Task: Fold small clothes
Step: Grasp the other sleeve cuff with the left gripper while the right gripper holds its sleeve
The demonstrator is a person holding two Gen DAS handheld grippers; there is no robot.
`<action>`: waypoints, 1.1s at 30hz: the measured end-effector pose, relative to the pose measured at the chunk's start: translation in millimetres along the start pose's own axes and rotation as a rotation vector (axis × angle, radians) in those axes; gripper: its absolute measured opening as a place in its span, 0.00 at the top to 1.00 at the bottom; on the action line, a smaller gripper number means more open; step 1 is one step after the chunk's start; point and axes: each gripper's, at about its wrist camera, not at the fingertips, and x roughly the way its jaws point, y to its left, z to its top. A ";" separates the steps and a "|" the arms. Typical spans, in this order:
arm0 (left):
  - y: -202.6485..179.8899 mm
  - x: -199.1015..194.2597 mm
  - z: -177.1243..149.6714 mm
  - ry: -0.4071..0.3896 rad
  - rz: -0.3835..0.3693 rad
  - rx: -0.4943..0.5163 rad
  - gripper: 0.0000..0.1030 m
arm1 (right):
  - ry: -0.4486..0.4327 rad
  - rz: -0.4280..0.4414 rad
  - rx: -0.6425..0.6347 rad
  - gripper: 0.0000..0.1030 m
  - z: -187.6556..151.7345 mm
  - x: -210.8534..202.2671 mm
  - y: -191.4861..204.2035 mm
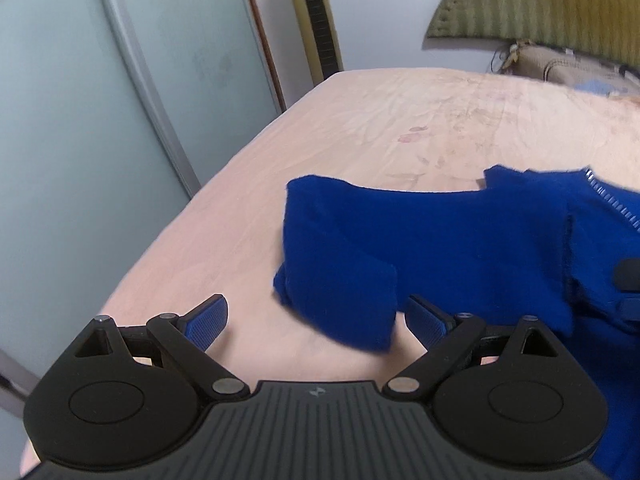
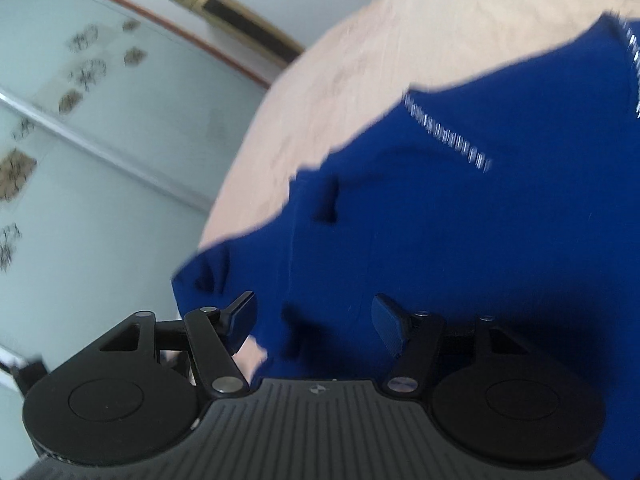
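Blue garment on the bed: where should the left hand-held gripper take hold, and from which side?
Probably the folded sleeve end of the blue garment, approached from the near edge of the bed: it juts out between the open left hand-held gripper.

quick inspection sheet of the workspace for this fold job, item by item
surface: bed with a wrinkled pale pink sheet, faint stains near the middle
job's things: blue zip-up top lying rumpled on the sheet, one sleeve doubled over at the near end; zipper open
clutter: a bag at the far right edge of the bed
grippers: left gripper open, sleeve end between the jaws, not pinched; right gripper open over the top, pads not pressing cloth
cables: nothing seen
surroundings: frosted glass sliding door, tower fan, green striped fabric against the wall
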 end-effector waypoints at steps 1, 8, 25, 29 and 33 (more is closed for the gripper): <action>-2.7 4.3 0.8 -0.003 0.030 0.014 0.07 | -0.006 -0.006 -0.008 0.34 -2.3 -3.5 3.2; 8.2 29.7 3.2 -0.021 0.021 -0.008 0.07 | -0.035 -0.092 -0.167 0.26 -13.5 -19.9 28.4; 50.9 44.7 11.9 0.022 -0.200 -0.236 0.87 | 0.024 -0.100 -0.216 0.22 -47.3 -27.2 28.1; 60.6 38.6 12.0 -0.020 -0.126 -0.255 0.89 | 0.027 -0.095 -0.206 0.21 -49.9 -26.9 24.3; 95.9 38.1 15.0 -0.045 -0.026 -0.336 0.89 | 0.029 -0.092 -0.209 0.19 -52.6 -27.4 23.5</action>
